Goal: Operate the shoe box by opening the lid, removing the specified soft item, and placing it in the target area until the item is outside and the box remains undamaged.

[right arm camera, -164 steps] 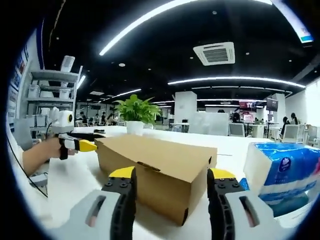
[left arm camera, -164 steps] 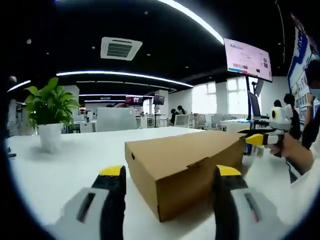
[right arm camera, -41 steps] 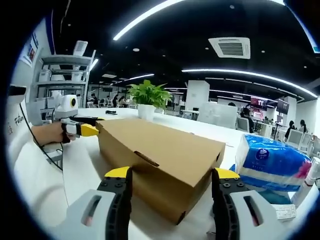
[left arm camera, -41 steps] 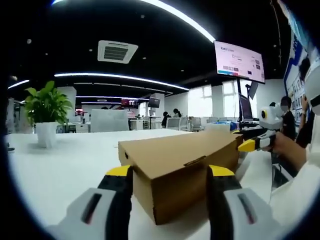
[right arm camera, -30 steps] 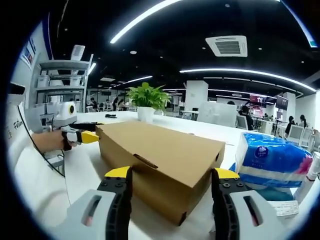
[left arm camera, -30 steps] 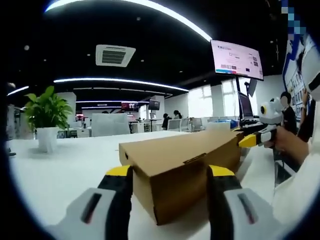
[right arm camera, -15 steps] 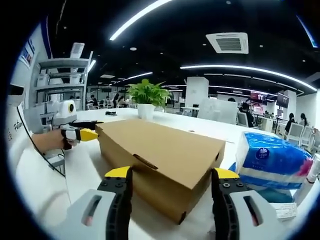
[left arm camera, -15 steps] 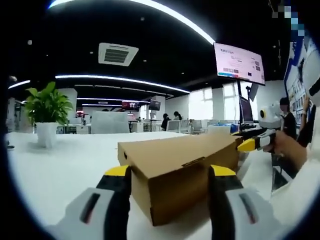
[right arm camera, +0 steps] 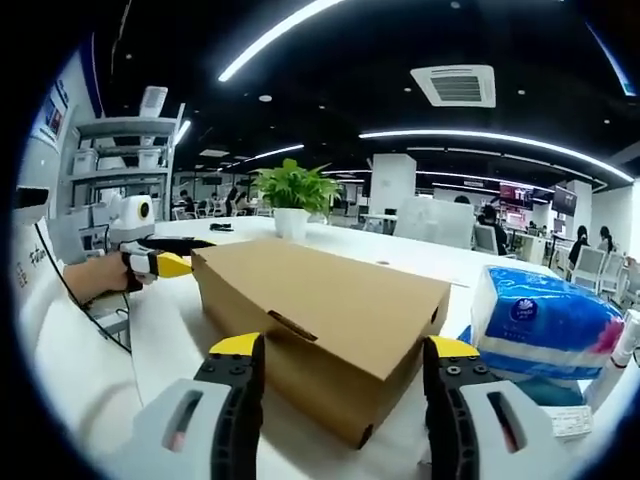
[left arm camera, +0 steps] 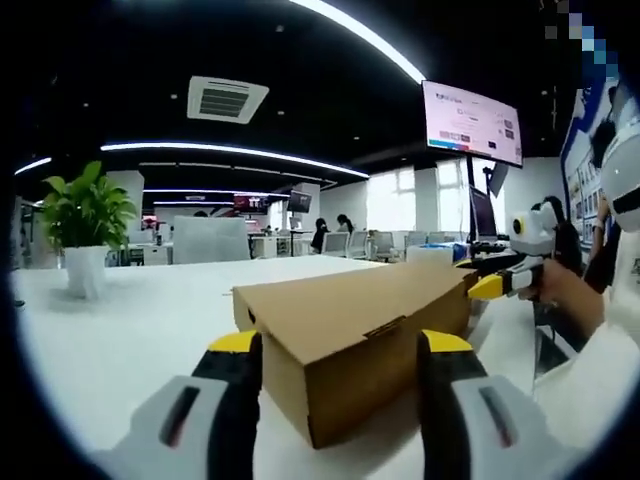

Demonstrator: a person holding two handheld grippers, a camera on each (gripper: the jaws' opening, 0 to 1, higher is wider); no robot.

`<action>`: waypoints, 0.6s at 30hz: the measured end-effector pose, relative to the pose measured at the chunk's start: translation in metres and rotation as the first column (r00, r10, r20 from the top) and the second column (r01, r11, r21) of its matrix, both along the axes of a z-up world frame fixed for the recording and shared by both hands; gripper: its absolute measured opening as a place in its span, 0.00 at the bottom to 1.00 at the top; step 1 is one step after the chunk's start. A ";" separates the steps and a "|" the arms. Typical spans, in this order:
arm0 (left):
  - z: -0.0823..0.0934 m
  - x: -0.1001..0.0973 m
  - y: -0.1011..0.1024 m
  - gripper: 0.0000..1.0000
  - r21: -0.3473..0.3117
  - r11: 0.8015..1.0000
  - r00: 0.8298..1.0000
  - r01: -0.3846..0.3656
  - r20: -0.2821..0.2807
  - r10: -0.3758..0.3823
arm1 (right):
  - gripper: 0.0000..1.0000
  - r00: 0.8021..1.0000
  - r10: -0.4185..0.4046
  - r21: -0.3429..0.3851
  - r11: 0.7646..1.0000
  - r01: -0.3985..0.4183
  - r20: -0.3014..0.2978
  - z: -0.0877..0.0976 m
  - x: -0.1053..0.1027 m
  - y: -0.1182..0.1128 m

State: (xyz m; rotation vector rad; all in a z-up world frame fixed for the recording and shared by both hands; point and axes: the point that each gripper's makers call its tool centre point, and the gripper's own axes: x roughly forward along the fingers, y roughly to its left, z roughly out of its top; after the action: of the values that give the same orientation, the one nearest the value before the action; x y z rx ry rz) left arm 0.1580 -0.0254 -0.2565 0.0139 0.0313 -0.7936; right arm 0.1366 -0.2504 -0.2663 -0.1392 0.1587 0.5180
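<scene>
Cardboard shoe box (right arm camera: 330,320) is lying closed, unlabelled; left gripper (left arm camera: 340,345) and right gripper (right arm camera: 340,348) are staying spread at its ends.

Low tabletop cams, opposite ends, both close on box (left arm camera: 350,335)

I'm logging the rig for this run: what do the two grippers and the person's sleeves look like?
The left gripper and the right gripper look alike: two black jaws with yellow tips rising from light grey housings, each with a dark slot. Seen from across the box, each handheld unit has a white body, and a thin dark cable hangs below the left one. The sleeve at the right gripper is white.
</scene>
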 end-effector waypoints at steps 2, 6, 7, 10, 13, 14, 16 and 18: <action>0.003 0.000 -0.002 0.64 -0.007 1.000 1.000 0.011 0.014 -0.011 | 0.66 1.000 -0.002 0.002 1.000 0.002 0.005 0.000 0.000 0.000; 0.002 0.001 -0.004 0.66 0.000 1.000 1.000 0.007 0.011 -0.007 | 0.65 1.000 -0.001 -0.007 1.000 0.001 -0.005 0.000 0.000 -0.001; 0.003 0.002 -0.004 0.66 0.000 1.000 1.000 0.006 0.012 -0.006 | 0.65 1.000 0.000 -0.006 1.000 0.000 -0.002 0.001 0.000 -0.001; 0.005 0.003 -0.006 0.67 0.011 1.000 0.999 0.022 0.023 -0.022 | 0.65 1.000 0.001 -0.005 1.000 -0.001 -0.006 0.004 -0.002 -0.001; 0.002 0.007 -0.001 0.67 0.027 1.000 1.000 0.005 0.012 -0.005 | 0.65 1.000 0.008 -0.021 1.000 -0.008 0.003 0.004 -0.002 -0.001; 0.002 0.009 0.001 0.67 0.022 1.000 1.000 -0.004 0.010 0.003 | 0.65 1.000 0.006 -0.018 1.000 -0.005 0.005 0.004 -0.002 -0.001; 0.004 0.009 0.001 0.67 0.013 1.000 1.000 -0.003 0.011 0.003 | 0.65 1.000 0.011 -0.020 1.000 -0.011 0.010 0.004 -0.002 -0.001; 0.002 0.009 -0.002 0.67 0.020 1.000 1.000 0.001 0.009 -0.001 | 0.65 1.000 0.014 -0.020 1.000 -0.014 0.018 0.003 -0.002 -0.002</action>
State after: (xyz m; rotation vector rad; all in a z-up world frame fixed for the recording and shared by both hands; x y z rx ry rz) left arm 0.1668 -0.0278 -0.2543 0.0359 0.0310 -0.7940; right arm 0.1342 -0.2526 -0.2629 -0.1647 0.1456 0.5292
